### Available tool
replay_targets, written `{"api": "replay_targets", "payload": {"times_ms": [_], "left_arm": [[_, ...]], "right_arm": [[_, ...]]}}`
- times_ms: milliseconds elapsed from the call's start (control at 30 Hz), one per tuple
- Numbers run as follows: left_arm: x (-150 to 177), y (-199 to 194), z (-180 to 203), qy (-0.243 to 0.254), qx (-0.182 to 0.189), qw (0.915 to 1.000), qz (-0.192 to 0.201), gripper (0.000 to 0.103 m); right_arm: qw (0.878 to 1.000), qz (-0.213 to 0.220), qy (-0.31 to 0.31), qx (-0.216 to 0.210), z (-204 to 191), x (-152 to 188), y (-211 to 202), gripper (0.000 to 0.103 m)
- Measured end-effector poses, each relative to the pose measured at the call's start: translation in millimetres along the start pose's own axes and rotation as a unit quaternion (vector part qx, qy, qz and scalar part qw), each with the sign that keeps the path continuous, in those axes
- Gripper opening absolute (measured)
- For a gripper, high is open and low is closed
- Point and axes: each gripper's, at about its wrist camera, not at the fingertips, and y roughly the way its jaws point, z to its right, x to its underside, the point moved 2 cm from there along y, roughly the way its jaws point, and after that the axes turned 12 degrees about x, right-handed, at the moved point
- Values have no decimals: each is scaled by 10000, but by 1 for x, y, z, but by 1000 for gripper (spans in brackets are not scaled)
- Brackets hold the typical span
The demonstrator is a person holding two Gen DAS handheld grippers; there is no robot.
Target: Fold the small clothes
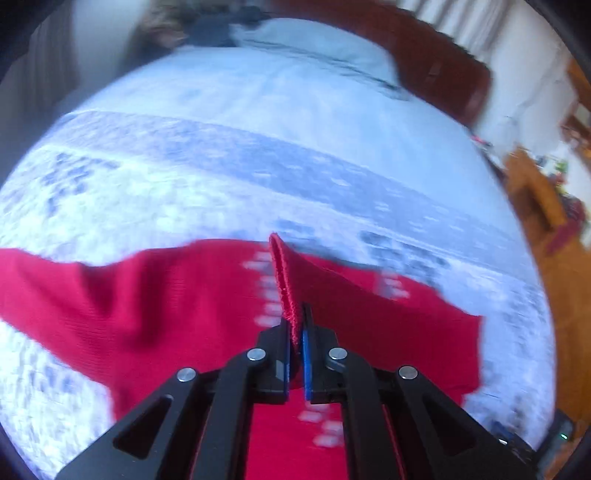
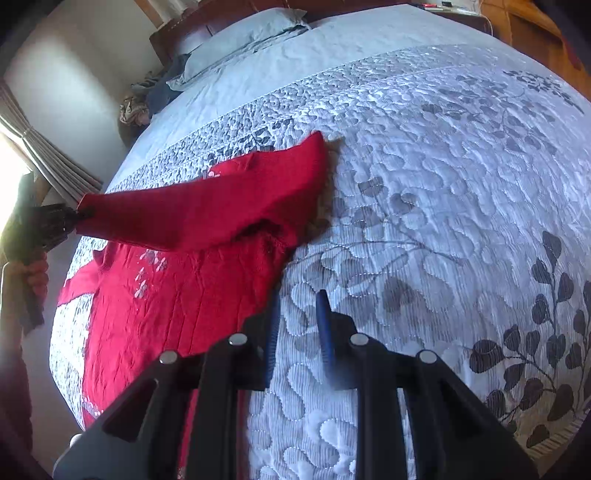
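Two grippers over one bed, both pointing down at the quilt (image 2: 424, 192). Nearest in the right wrist view: right gripper (image 2: 297, 325), jaws a little apart, nothing between the blue pads, hovering above bare quilt just beside the edge of the red sweater (image 2: 177, 302). No touch with the sweater visible there. Nearest in the left wrist view: left gripper (image 1: 296, 334), jaws closed on a ribbed red edge of the sweater (image 1: 147, 295), the pinched cloth standing up as a thin fold above the fingertips. Much blur in that view, so small details not readable.

Further along the quilt: sweater body lying flat, pale sparkling flower shapes down its front, one sleeve (image 2: 207, 210) lifted and stretched across the body toward the left gripper (image 2: 79, 216), seen there as a dark tip at the sleeve end. Behind that tip a hand (image 2: 35, 275) around the handle, a dark red cuff below it. On the side of the sweater away from the stretched sleeve, a second sleeve lying out flat on the quilt.

Beyond the sweater: a darker quilted band across the quilt, then plain pale blue fabric. At the far end of the quilt: a pale pillow (image 2: 243, 37), a brown headboard (image 2: 184, 33) behind it, crumpled dark clothes (image 2: 155, 92) beside the pillow, a curtain (image 2: 55, 162) by the bright window.
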Motion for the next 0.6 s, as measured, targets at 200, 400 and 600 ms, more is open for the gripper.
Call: {"api": "replay_targets", "payload": {"times_ms": [200,400,600], "left_arm": [[20,43,-72,-449,-394,9973,-437,5],[34,62,-81,-416,-436,9967,-549,14],[35,71,-86,-221,-373,9967,-680,19]], "right_arm": [[9998,-85,-160,22,-16,-8,13,21],[9982,-402,-436,-103,-60,-53,51,23],[9918,-1177,-248,427,-57,-68,107,17]]}}
